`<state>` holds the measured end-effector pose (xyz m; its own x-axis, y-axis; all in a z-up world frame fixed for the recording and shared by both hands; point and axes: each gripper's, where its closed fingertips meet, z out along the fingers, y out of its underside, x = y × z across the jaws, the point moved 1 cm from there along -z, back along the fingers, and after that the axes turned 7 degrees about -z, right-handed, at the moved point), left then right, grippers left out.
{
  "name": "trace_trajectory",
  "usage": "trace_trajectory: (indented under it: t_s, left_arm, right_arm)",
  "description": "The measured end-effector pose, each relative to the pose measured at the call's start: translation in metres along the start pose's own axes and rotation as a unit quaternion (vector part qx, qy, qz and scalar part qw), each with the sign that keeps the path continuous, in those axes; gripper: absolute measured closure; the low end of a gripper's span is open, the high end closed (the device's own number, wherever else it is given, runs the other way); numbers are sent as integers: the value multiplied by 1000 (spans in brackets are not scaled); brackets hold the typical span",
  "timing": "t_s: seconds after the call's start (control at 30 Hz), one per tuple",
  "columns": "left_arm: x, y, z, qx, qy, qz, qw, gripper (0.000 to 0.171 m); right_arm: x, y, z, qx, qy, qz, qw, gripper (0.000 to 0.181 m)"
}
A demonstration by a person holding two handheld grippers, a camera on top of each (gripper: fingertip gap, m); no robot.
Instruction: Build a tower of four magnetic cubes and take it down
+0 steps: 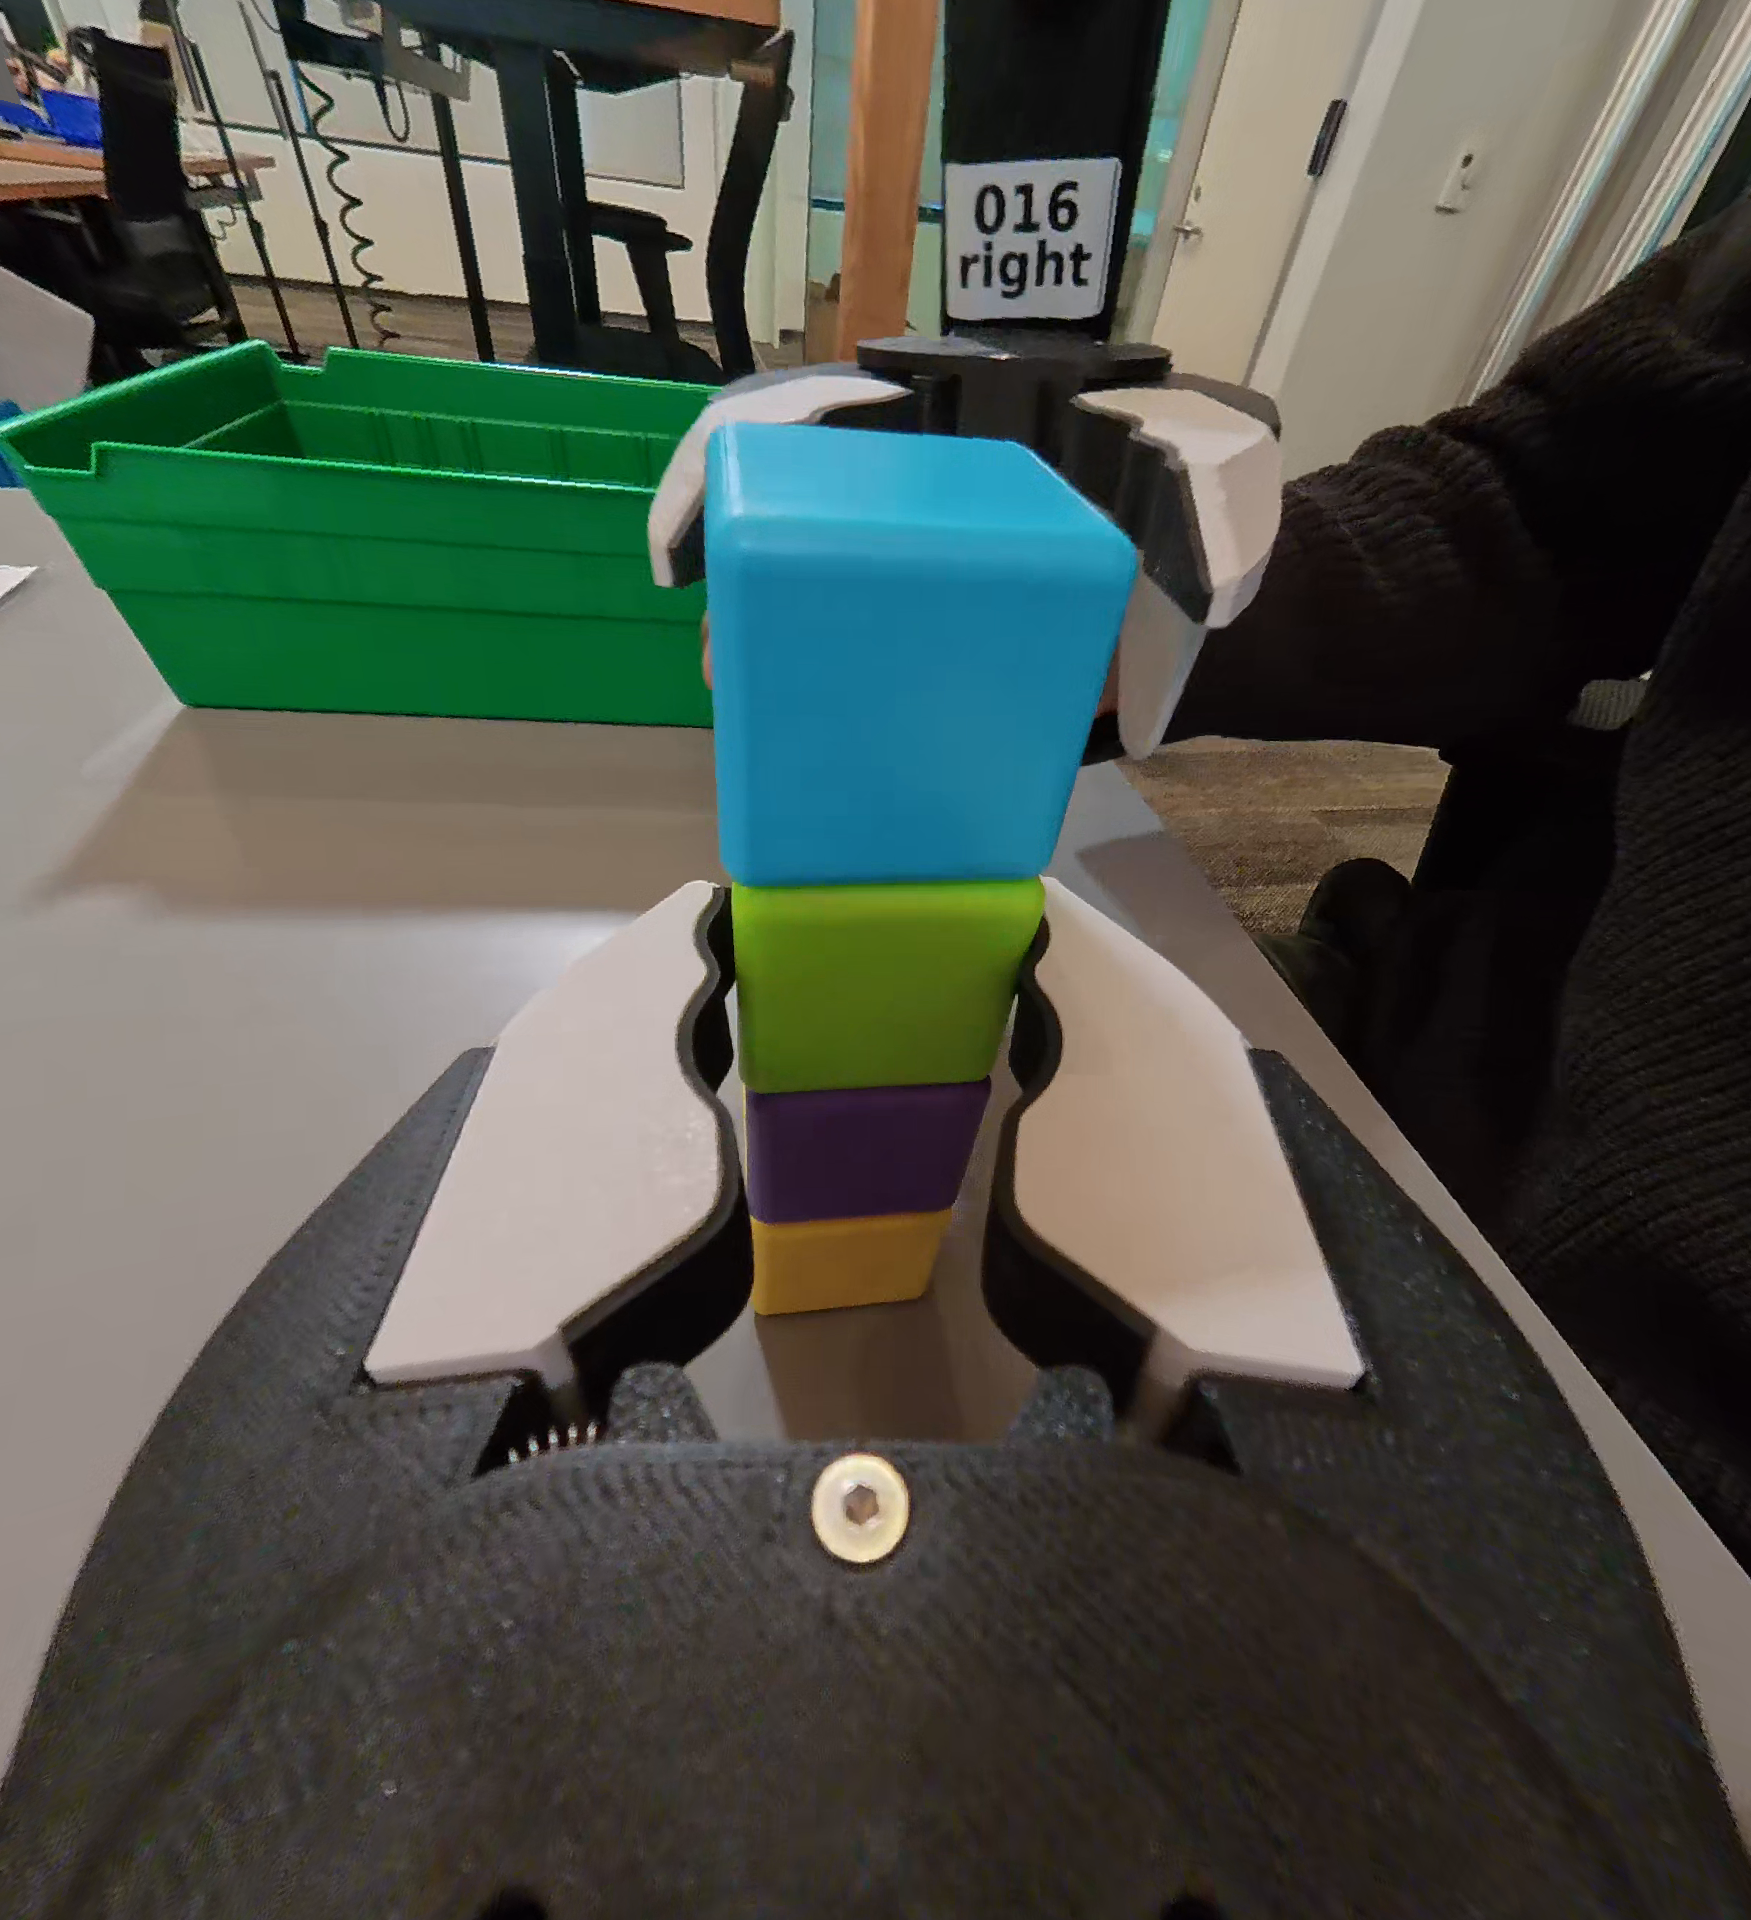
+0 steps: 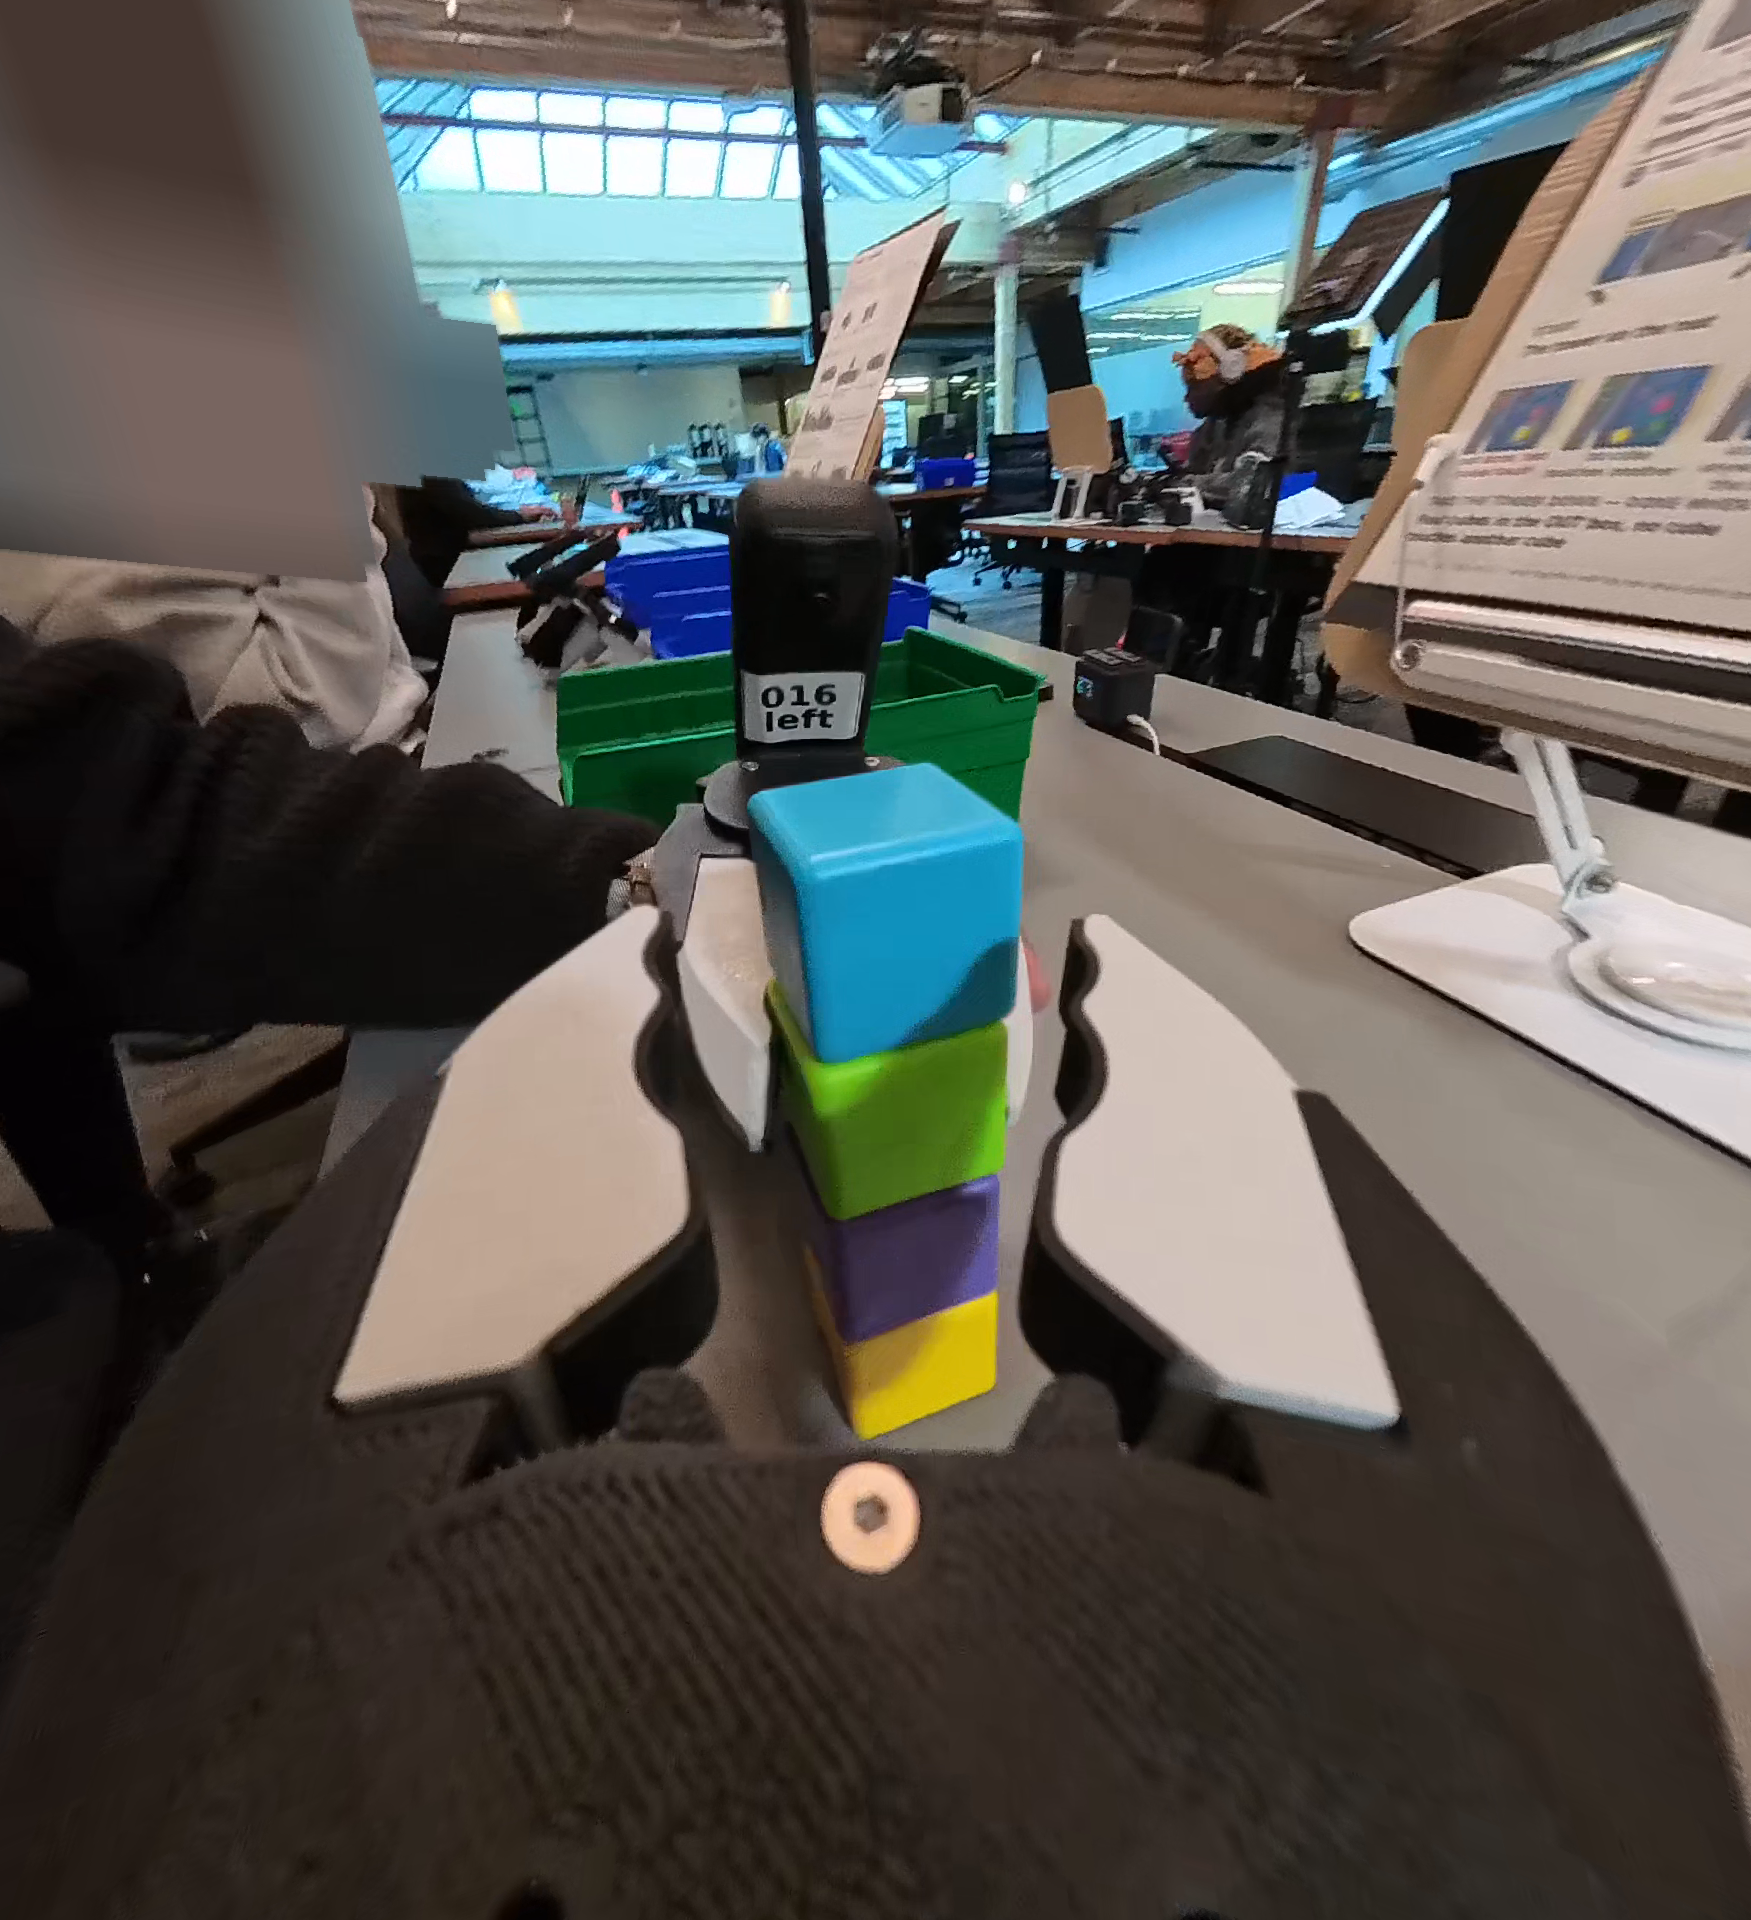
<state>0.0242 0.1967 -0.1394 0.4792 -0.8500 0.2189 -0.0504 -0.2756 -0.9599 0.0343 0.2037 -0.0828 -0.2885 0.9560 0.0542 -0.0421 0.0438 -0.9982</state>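
Four blocks stand stacked on the grey table (image 1: 279,987): yellow block (image 1: 845,1262), purple block (image 1: 860,1148), green block (image 1: 876,982), blue block (image 1: 907,665). The left gripper (image 1: 876,977) clasps the green one; the right gripper (image 2: 866,1023) is spread apart around the stack. A green bin (image 1: 383,561) sits beyond.

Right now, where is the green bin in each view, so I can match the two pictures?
Left wrist view: the green bin sits upper left on the table, left of and behind the block stack.
Right wrist view: the bin is at centre, behind the stack, partly hidden by the left gripper.
Shared landmark: the blue block on top of the stack.
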Motion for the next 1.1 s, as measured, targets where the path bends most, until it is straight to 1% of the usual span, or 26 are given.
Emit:
trace_trajectory:
  t_s: [0.07,0.17,0.2,0.23,0.27,0.47,0.63,0.67,0.7,0.77,0.83,0.87,0.93,1.0,1.03,1.1]
  left_arm:
    - [1,0,0,1,3,0,1000,118]
    - [2,1,0,-2,4,1,1000,118]
    - [1,1,0,-3,1,4,1000,119]
    - [1,1,0,-5,-3,9,1000,119]
    - [0,1,0,-8,-9,14,1000,119]
    - [0,2,0,-7,-10,25,1000,120]
    - [-1,2,0,-6,-11,19,1000,120]
    - [-1,2,1,-6,-11,20,1000,120]
    - [-1,2,1,-6,-10,22,1000,120]
    - [-1,2,1,-7,-12,25,1000,120]
    - [-1,2,1,-6,-13,23,1000,120]
    - [-1,2,1,-5,-13,22,1000,120]
    - [-2,1,1,-3,-14,19,1000,121]
    - [-2,1,1,0,-15,16,1000,121]
    - [-2,0,1,3,-16,13,1000,121]
    - [-3,1,1,7,-19,11,1000,121]
  right_arm:
    - [1,1,7,-6,-20,-11,1000,110]
    - [3,3,16,-9,-52,1,999,111]
    - [4,6,19,-16,-58,2,998,115]
    - [4,10,20,-23,-64,-3,998,125]
    - [3,11,21,-22,-69,-9,997,130]
    - [3,10,20,-12,-33,-17,999,131]
    - [4,10,19,-7,-21,-8,1000,131]
    - [4,7,19,2,-17,2,1000,132]
    - [6,-1,17,28,-10,17,999,131]
    - [14,-25,8,84,6,56,995,131]
    - [21,-43,-3,106,20,67,992,132]
    - [24,-48,-8,106,27,63,992,132]
    - [34,-59,-23,90,57,39,994,132]
    - [51,-73,-45,70,98,8,993,131]
    - [62,-80,-58,56,122,-3,991,131]
    - [93,-83,-84,2,177,-16,984,131]
